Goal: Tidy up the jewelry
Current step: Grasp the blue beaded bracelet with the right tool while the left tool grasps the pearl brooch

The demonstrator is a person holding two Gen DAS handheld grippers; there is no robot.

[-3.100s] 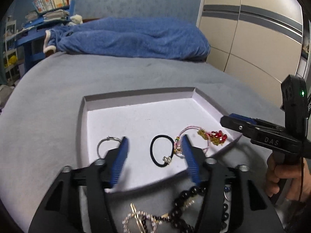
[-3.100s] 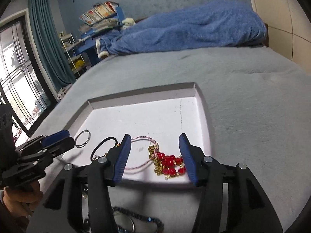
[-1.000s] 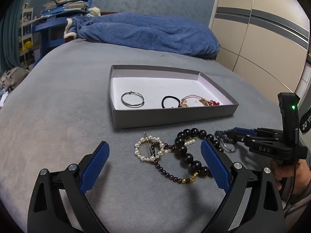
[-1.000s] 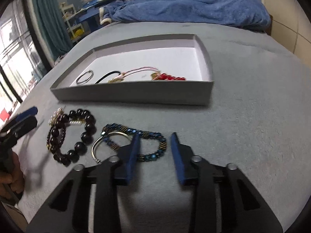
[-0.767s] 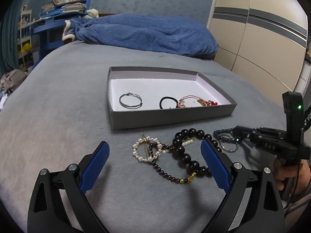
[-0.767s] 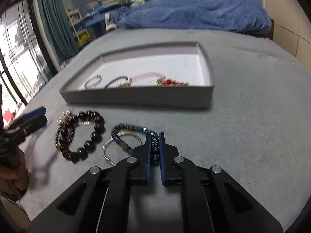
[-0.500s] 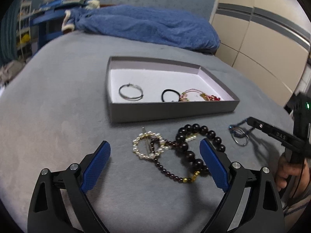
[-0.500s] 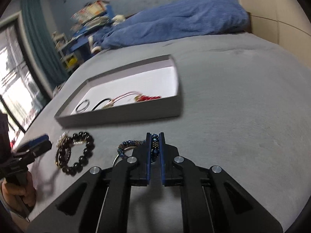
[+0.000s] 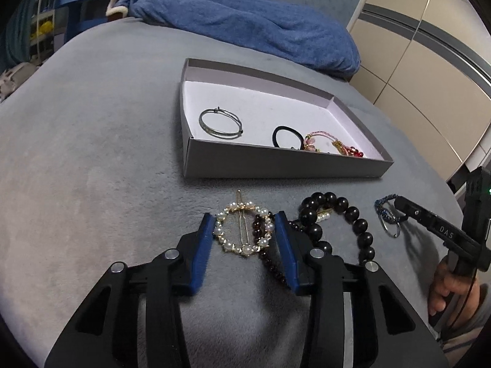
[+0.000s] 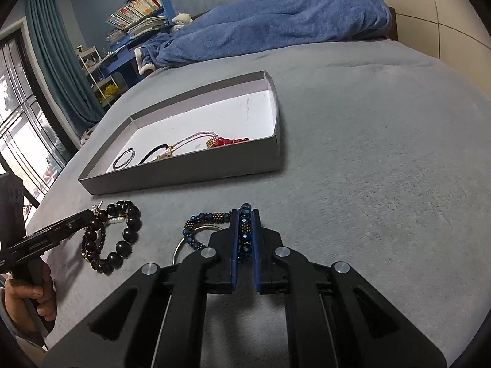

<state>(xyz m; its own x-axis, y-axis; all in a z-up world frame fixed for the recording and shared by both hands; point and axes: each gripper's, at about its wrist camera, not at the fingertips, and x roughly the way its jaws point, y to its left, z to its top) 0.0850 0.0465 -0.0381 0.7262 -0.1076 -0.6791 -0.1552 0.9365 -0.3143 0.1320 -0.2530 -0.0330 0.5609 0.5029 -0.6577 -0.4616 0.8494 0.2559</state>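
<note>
So I've got both grippers down over the grey bedspread (image 9: 92, 141) right now. My left gripper (image 9: 245, 230) is closing in on the pearl hair clip (image 9: 244, 230), that round one with the gold pin across it. The blue pads sit on either side of the ring, about half open, and I can't quite tell if they're touching it. A dark red bead strand (image 9: 270, 260) runs under the right-hand finger, and the chunky black bead bracelet (image 9: 337, 220) lies just beside it on the right.

My right gripper (image 10: 245, 230) is clamped tight on the blue beaded bracelet (image 10: 208, 219); you can see the blue and bronze beads squeezed between the pads in the right wrist view. A silver ring (image 10: 191, 240) hangs in with it. In the left wrist view that bundle dangles from the fingertips off the bedspread.

The grey box (image 9: 276, 164) sits a bit further back on the bed, well apart from both grippers. Inside it are a silver bangle (image 9: 220, 123), a black hair tie (image 9: 287, 136) and a pink cord bracelet with red beads (image 9: 334, 147), all along the near wall. A blue blanket (image 9: 245, 21) is bunched up behind.
</note>
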